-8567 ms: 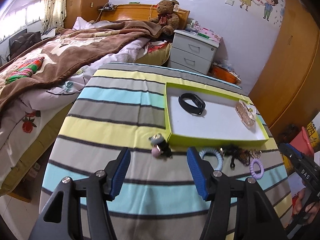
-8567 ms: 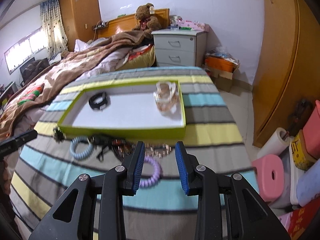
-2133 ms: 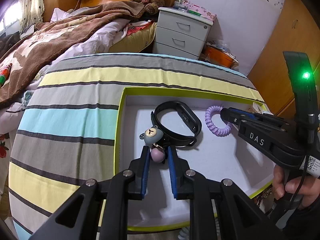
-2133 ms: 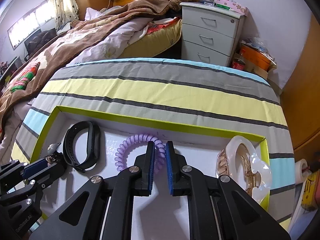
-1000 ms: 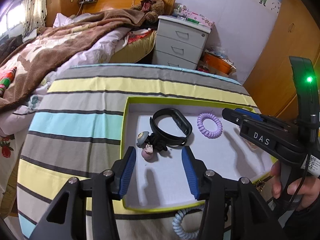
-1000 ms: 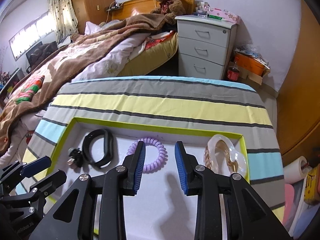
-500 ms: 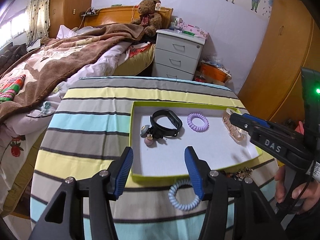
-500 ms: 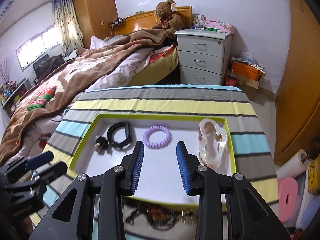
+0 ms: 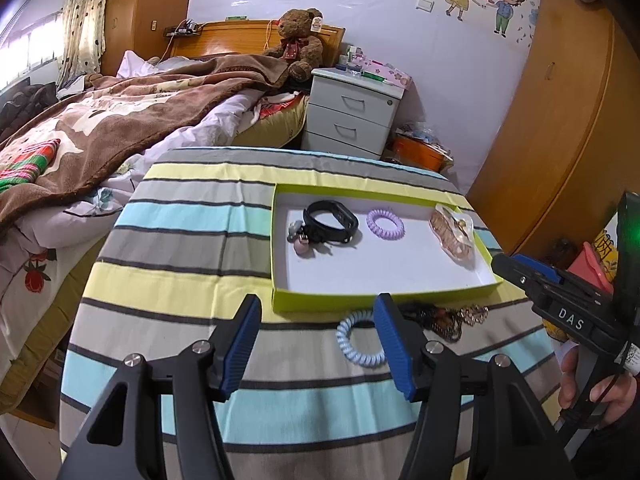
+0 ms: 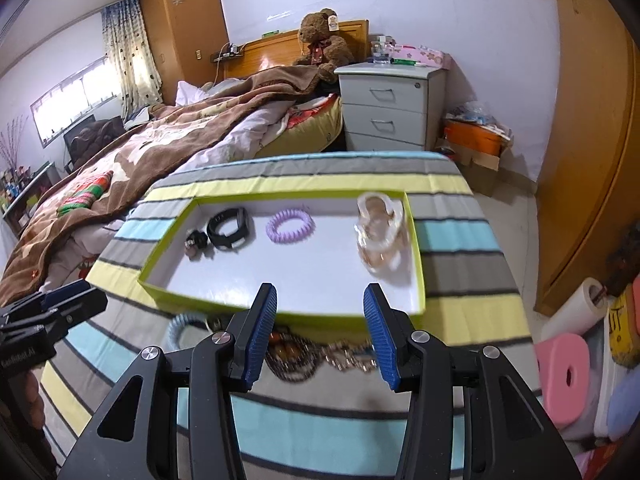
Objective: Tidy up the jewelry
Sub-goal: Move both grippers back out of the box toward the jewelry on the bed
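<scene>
In the left wrist view, the left tongs [image 9: 318, 334] fill the lower centre, their jaws wide, opening and empty. They now hang back over the striped bench [image 9: 168, 272]. A moment ago they were inside the green tray [image 9: 384, 301], letting go of the bear charm [image 9: 299, 236]. That charm now lies at the tray's left end, touching the black wristband [image 9: 330, 222]. To the right of it rests the purple coil tie [image 9: 385, 224], newly dropped by the other hand, then the clear hair claw [image 9: 452, 232] at the far right.

So two more pieces seem sorted. Below the tray's near wall, the pale blue coil tie [image 9: 360, 344] and a tangle of chains [image 9: 444, 320] lie on the bench, probably next.

At the right edge, the right tongs [image 9: 528, 276] show "DAS" in white letters. In the right wrist view they [image 10: 318, 332] are opening too, with nothing between them, and the left handle at lower left carries small white print, too blurred to read surely.
</scene>
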The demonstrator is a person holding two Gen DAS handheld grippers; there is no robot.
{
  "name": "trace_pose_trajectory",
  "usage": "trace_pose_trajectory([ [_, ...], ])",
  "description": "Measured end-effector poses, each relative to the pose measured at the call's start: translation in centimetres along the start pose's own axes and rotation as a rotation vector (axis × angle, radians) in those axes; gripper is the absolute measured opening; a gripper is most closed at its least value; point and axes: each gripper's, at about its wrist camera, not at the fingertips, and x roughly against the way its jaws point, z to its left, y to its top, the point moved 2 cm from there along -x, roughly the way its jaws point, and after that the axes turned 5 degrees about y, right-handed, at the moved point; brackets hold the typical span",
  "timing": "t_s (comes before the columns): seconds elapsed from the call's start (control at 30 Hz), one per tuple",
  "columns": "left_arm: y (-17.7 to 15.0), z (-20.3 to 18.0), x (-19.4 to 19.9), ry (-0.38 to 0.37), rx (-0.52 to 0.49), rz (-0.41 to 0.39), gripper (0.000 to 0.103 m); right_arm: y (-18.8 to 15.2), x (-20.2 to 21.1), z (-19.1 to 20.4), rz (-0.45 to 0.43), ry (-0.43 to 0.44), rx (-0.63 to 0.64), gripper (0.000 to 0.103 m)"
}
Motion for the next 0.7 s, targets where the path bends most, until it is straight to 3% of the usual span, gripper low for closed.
trace_pose_trajectory([
  [0.33, -2.9, 0.6, -0.6, -0.021, 0.004, 0.043, 0.061, -4.1, 0.1, -3.5, 0.044, -0.054, -0.03, 0.046],
  [0.53, -3.8, 0.8, -1.3, -0.039, 0.007, 0.062, 0.061, -4.6, -0.7, -5.1, 0.073, -0.073, -0.073, 0.046],
  [0.7, -4.2, 1.2, -1.7, -0.042, 0.017, 0.077, 0.061, -3.9, -1.8, -3.9, 0.088, -0.038, -0.04, 0.046],
])
